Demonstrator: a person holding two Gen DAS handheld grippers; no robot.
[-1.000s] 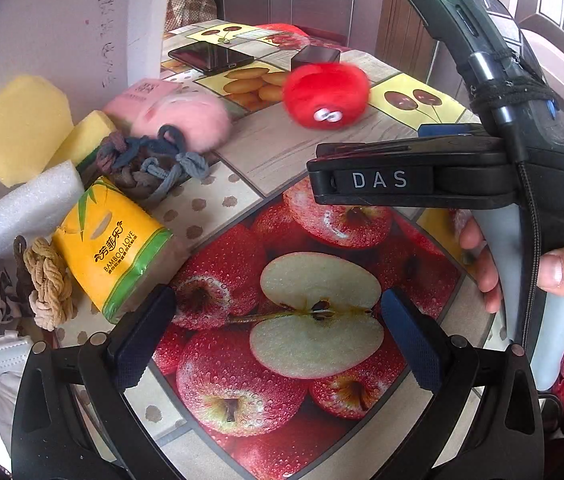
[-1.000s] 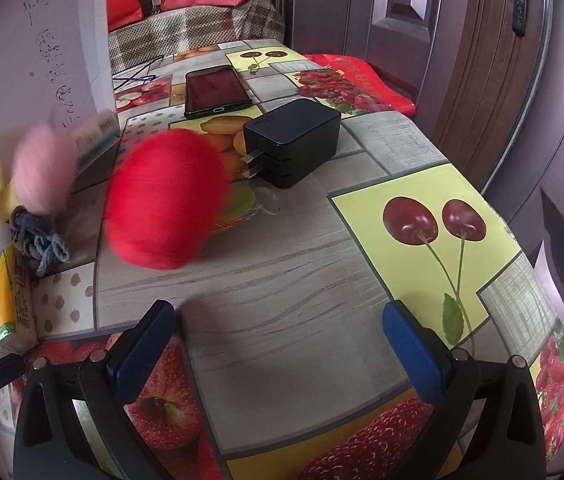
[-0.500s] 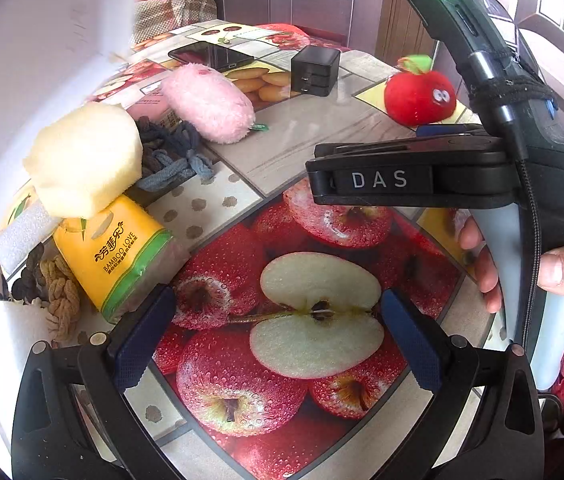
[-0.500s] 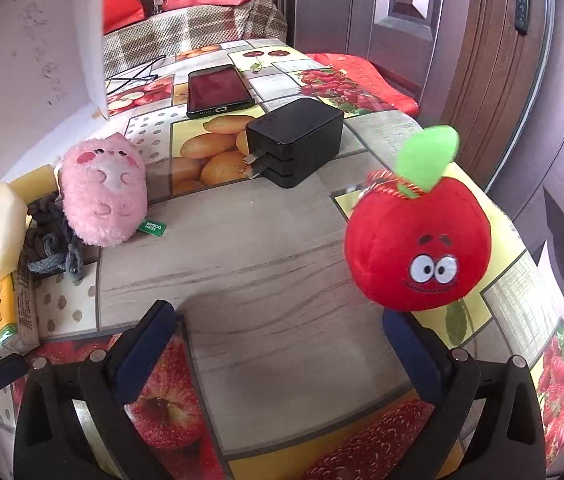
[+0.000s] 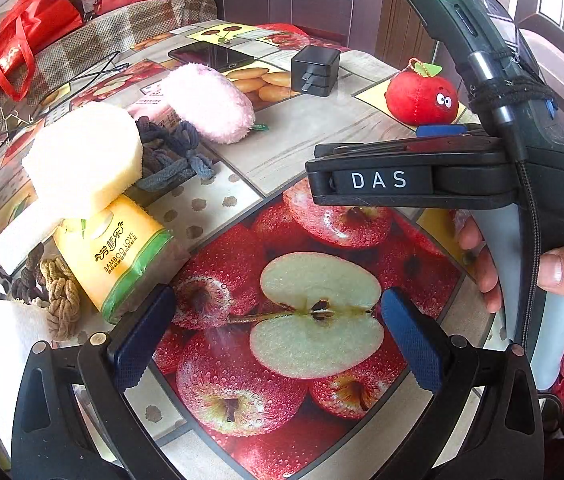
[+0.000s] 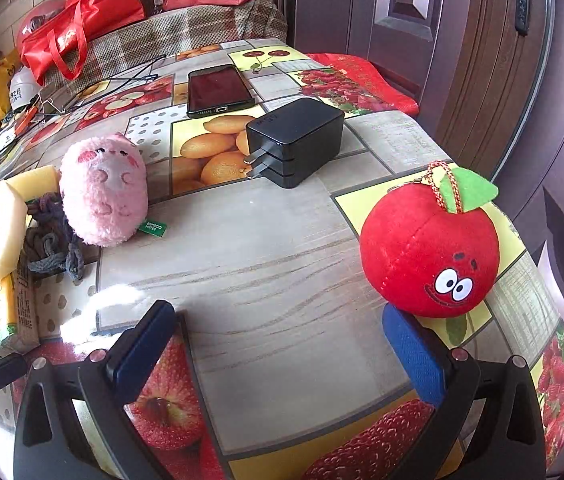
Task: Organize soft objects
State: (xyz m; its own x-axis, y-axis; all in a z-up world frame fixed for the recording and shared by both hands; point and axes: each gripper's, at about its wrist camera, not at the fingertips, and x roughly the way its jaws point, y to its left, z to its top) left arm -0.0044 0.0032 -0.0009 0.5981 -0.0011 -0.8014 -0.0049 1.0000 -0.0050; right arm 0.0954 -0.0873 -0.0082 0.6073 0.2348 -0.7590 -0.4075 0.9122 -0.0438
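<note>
A red plush apple [image 6: 430,252] with a face sits at the table's right side, just beyond my right fingertip; it also shows in the left wrist view [image 5: 422,98]. A pink plush pig [image 6: 103,192] lies left of centre, also in the left wrist view [image 5: 205,102]. A yellow sponge [image 5: 81,158] rests on a yellow tissue pack [image 5: 121,256], beside grey knotted rope [image 5: 173,156], tan rope [image 5: 59,296] and white foam [image 5: 17,236]. My left gripper [image 5: 275,328] is open and empty over the apple picture. My right gripper [image 6: 277,344] is open and empty.
A black charger [image 6: 296,140] and a phone [image 6: 219,90] lie at the table's far side. Red bags [image 6: 77,36] sit on a plaid seat behind. A door stands right of the table edge [image 6: 538,280]. The right gripper's body [image 5: 482,184] crosses the left view.
A white box that was tipped over the table is gone. The red apple rolled right and settled upright; the pig and sponge came to rest. Both grippers stayed put.
</note>
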